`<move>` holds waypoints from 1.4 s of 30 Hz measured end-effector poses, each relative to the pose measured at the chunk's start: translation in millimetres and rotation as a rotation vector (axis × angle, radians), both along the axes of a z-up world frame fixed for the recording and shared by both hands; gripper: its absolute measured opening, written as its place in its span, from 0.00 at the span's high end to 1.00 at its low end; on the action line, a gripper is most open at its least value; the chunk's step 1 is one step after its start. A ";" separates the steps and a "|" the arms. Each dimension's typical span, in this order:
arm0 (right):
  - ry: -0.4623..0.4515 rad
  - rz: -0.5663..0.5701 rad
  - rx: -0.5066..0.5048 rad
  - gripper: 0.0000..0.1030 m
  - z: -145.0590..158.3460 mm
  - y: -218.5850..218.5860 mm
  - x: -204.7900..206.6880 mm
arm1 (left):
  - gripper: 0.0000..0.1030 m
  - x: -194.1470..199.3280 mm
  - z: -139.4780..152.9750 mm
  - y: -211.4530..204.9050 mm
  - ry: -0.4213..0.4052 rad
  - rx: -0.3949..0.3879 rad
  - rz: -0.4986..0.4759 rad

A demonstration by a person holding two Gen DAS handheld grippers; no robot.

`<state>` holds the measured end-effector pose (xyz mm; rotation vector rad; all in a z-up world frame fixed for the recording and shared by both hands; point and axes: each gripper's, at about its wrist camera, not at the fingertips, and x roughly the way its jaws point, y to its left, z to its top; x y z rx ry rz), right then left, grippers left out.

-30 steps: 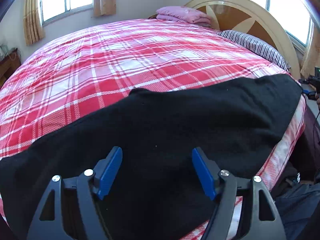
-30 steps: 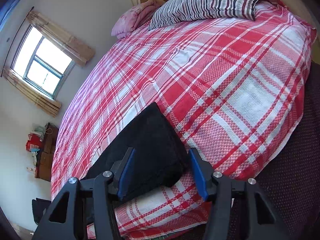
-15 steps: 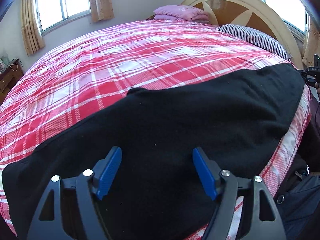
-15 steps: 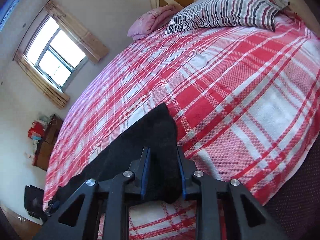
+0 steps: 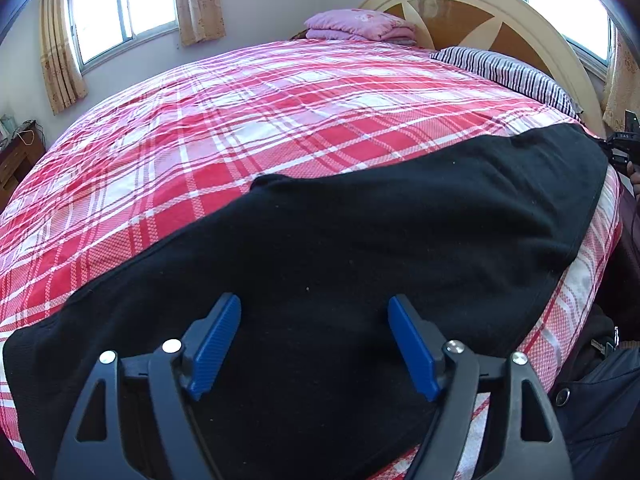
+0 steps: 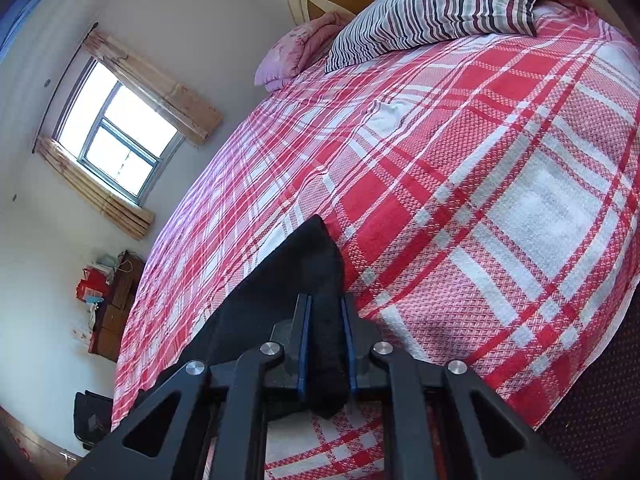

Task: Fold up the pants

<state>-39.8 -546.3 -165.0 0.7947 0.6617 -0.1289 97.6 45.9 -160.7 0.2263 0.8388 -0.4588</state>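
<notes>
Black pants (image 5: 360, 240) lie lengthwise along the near edge of a bed with a red plaid cover (image 5: 240, 140). My left gripper (image 5: 314, 304) hovers over the middle of the pants, its jaws wide and still opening, with nothing pinched between its blue pads. My right gripper (image 6: 326, 304) is at one end of the pants (image 6: 296, 272). Its jaws are closing and the pads press a fold of the black cloth between them. That gripper (image 5: 622, 140) also shows at the right edge of the left wrist view, beside the pants' far end.
A striped pillow (image 6: 432, 16) and a folded pink blanket (image 5: 356, 26) lie by the wooden headboard (image 5: 480, 12). Windows with curtains (image 5: 120, 4) are in the far wall. A wooden cabinet (image 6: 116, 308) stands beyond the bed. A person's dark jacket (image 5: 592, 392) is at lower right.
The right gripper's jaws have come together on the end of the pants, which lay loose between them before. The left gripper has stayed over the pants.
</notes>
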 end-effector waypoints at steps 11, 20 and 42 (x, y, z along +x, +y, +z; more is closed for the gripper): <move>-0.088 0.046 -0.186 0.89 62.7 52.8 -4.2 | 0.23 1.1 4.4 2.9 0.026 -0.009 -0.001; -0.210 0.292 -0.372 0.89 131.0 172.4 14.5 | 0.23 4.3 9.3 11.6 0.037 -0.038 0.026; -0.029 0.832 -0.510 0.88 21.6 428.6 111.3 | 0.23 5.7 22.9 18.9 0.029 -0.140 0.036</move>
